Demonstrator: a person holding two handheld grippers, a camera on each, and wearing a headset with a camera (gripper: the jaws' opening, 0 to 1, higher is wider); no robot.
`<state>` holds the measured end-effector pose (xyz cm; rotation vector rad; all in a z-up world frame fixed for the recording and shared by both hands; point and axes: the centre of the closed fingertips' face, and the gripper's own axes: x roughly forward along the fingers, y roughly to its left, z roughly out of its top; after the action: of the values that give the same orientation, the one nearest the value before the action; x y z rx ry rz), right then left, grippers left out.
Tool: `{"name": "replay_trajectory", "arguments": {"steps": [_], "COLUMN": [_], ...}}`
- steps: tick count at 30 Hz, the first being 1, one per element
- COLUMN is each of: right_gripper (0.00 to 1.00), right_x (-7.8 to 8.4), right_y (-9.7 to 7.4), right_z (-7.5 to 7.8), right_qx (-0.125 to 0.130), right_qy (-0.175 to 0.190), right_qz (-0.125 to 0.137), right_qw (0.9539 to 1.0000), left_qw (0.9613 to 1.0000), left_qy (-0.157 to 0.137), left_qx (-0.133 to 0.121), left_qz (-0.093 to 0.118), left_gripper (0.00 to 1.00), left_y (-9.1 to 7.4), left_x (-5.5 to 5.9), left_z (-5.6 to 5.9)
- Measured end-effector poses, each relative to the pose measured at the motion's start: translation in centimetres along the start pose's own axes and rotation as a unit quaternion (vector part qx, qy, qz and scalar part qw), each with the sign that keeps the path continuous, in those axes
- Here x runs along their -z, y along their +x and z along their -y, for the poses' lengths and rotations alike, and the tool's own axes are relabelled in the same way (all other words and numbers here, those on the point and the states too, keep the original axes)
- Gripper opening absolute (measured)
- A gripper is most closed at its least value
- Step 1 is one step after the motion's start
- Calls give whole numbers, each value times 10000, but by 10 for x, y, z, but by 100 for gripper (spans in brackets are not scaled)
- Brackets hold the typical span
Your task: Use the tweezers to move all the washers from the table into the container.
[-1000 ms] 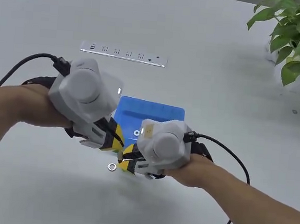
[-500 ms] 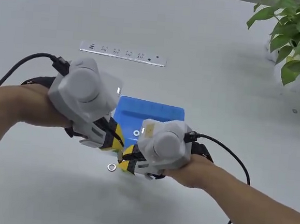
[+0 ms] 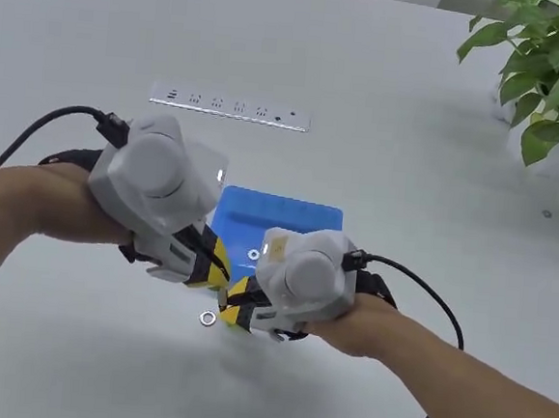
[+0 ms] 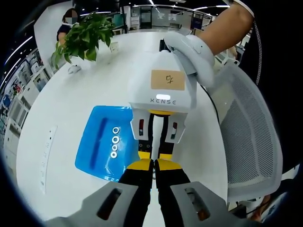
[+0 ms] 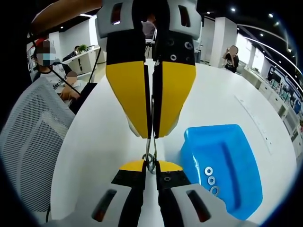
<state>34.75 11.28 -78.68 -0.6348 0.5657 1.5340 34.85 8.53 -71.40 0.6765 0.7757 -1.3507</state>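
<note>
A thin pair of metal tweezers (image 5: 151, 135) runs between both grippers, which face each other tip to tip. My left gripper (image 4: 152, 166) is shut on one end, my right gripper (image 5: 150, 169) on the other. In the head view the left gripper (image 3: 215, 270) is the upper one and the right gripper (image 3: 233, 307) is below it, at the near edge of the blue container (image 3: 288, 219). One washer (image 3: 208, 318) lies on the white table just left of the right gripper's jaws. A small ring (image 5: 149, 164) shows at the tweezer tips. Several washers (image 4: 114, 142) lie inside the container.
A white power strip (image 3: 229, 107) lies farther back on the table. A potted plant (image 3: 552, 66) stands at the far right corner. A mesh office chair (image 5: 33, 142) is beyond the table's edge. Black cables trail from both grippers.
</note>
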Motion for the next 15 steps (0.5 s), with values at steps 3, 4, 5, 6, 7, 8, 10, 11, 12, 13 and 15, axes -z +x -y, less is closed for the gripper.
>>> {"name": "replay_trajectory", "arguments": {"steps": [3, 4, 5, 6, 7, 8, 10, 11, 12, 13, 15], "right_gripper": [10, 10, 10, 10, 10, 10, 10, 10, 10, 10, 10], "right_x": [-3, -4, -5, -5, -7, -8, -10, -11, -12, -13, -15], "right_y": [-2, -3, -4, -5, -6, -6, -8, -9, -10, -11, -13], "right_z": [-1, -2, -2, -2, -2, -3, -4, -4, -5, -5, -5], "right_qx": [18, 20, 30, 41, 53, 56, 67, 74, 71, 79, 82], "right_qy": [-20, -25, -37, -40, -46, -54, -80, -89, -95, -105, -122], "right_qz": [4, 6, 8, 10, 18, 20, 21, 25, 30, 30, 32], "right_qw": [10000, 10000, 10000, 10000, 10000, 10000, 9999, 9999, 9999, 9999, 9999], "left_qw": [10000, 10000, 10000, 10000, 10000, 10000, 10000, 10000, 10000, 10000, 9999], "left_qy": [5, 9, 14, 19, 24, 29, 46, 47, 54, 64, 76], "left_qx": [-17, -19, -26, -34, -41, -43, -51, -55, -62, -70, -86], "left_qz": [3, 6, 8, 9, 10, 7, -2, 0, -3, -11, -9], "left_gripper": [5, 5, 5, 5, 5, 5, 5, 5, 5, 5, 5], "left_y": [-3, -4, -5, -6, -7, -8, -10, -12, -13, -14, -16], "left_x": [-2, -3, -4, -5, -6, -7, -8, -9, -10, -10, -12], "left_z": [1, 2, 2, 3, 4, 5, 6, 7, 7, 8, 8]}}
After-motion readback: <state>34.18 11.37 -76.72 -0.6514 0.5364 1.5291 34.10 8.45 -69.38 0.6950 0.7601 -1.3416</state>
